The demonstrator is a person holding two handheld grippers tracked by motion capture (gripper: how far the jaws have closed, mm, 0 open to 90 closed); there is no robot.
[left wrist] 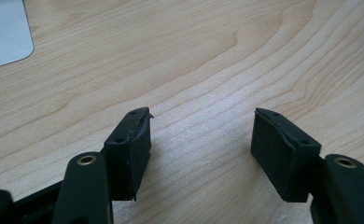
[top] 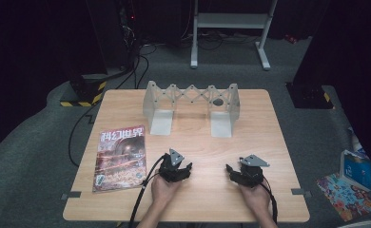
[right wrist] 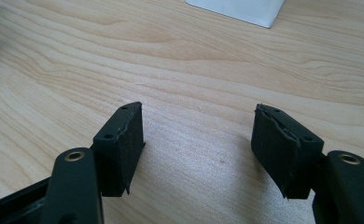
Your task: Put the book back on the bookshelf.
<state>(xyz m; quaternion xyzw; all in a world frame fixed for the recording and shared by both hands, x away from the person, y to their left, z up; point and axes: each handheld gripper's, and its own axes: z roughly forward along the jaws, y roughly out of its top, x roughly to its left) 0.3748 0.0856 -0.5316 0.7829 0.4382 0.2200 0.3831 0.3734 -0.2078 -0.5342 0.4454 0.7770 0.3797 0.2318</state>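
Both hands lay near, the left claw (top: 181, 170) and right claw (top: 235, 172) each gaping empty, pointing inward.

The high view looks forward and down on the whole table (top: 193, 190) from above. Each gripper view rides low and close over the bare wood the high view shows at lower centre.

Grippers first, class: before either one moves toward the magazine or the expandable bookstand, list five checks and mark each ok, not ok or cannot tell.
1. Left gripper open, nothing between the jaws: ok.
2. Right gripper open, nothing between the jaws: ok.
3. Magazine flat on the table, cover up, left of the left gripper: ok.
4. Bookstand upright at the far side, apart from both grippers: ok.
5. Bookstand firm enough not to slide: cannot tell.
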